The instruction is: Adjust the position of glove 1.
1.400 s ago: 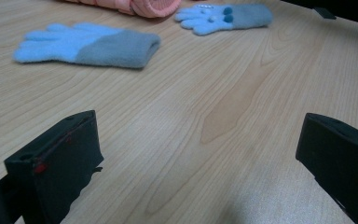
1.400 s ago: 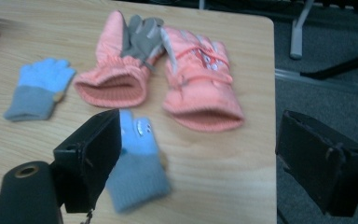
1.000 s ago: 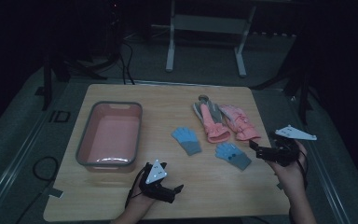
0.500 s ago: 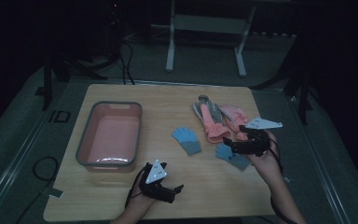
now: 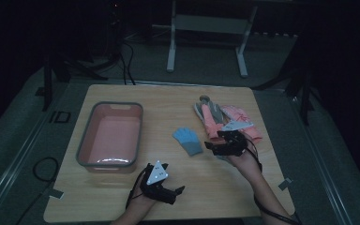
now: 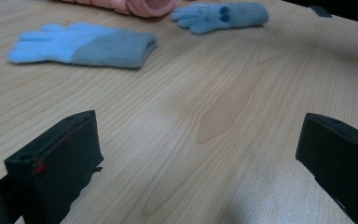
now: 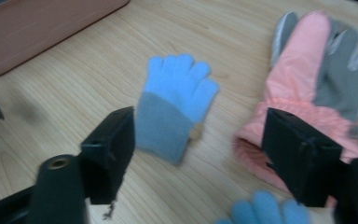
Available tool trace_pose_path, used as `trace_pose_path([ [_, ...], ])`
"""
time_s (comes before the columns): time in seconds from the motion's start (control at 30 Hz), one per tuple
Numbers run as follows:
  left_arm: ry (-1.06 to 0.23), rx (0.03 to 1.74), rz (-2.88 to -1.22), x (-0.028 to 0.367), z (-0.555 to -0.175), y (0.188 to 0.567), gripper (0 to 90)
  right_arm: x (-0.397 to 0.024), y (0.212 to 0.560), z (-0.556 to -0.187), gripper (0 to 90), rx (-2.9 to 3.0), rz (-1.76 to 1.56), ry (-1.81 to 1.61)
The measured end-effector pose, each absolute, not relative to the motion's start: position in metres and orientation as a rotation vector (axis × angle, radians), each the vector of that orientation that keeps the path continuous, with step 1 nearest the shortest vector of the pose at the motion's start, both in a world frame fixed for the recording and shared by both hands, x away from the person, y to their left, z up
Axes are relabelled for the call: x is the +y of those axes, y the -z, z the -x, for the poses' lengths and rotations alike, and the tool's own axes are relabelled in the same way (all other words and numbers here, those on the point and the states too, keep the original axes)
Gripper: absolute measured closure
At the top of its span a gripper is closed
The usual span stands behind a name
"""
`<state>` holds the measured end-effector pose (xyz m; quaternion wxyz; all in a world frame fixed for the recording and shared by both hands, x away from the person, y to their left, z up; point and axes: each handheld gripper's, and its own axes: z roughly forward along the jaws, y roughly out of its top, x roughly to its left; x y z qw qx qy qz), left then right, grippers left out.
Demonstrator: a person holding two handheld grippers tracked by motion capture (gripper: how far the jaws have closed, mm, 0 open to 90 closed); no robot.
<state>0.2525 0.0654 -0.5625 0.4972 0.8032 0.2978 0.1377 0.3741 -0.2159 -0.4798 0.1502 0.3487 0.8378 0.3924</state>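
- Right gripper (image 5: pixel 214 146), seen from the high view, hovers low over the table (image 5: pixel 168 98) beside the pink ski gloves (image 5: pixel 225 119), jaws apart and pointing toward the blue knit glove (image 5: pixel 188 139) that lies flat near the table's middle. The pink tub (image 5: pixel 85 140) stands well apart to the left, and the left gripper (image 5: pixel 176 192) rests near the front edge, jaws open, holding nothing.
- Left gripper view: its two black jaws stand wide apart over bare wood. The blue knit glove (image 6: pixel 81 44) lies farther off with its grey cuff toward this side; a second blue glove (image 6: pixel 221 16) lies beyond it, next to the mouth of a pink ski glove (image 6: pixel 144 5).
- Right gripper view: the jaws are spread with nothing between them, the blue knit glove (image 7: pixel 175 105) ahead with its grey cuff nearest. The pink ski glove (image 7: pixel 303 88) lies just beside the right-hand jaw, and the second blue glove (image 7: pixel 265 207) peeks in at the bottom edge.
- To do the pick well, I would judge it best to come down on the grey cuff, where the knit is thickest, keeping the far jaw clear of the ski glove's cuff so only one glove is pinched, and to press to the wood before closing.
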Motion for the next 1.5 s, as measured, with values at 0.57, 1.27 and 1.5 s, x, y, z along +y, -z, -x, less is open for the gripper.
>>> trace_pose_path([
  [0.57,-0.329,0.71,-1.958,0.064,-0.252,0.562,0.1,-0.174,0.524,-0.402,47.1,2.486,-1.003,-1.06],
  [1.27,-0.319,0.699,-1.964,0.064,-0.252,0.562,0.1,-0.147,0.548,-0.424,59.3,2.553,-0.971,-0.986],
  [1.5,-0.31,0.696,-1.966,0.064,-0.252,0.563,0.1,-0.143,0.548,-0.423,74.4,2.54,-0.985,-0.975],
])
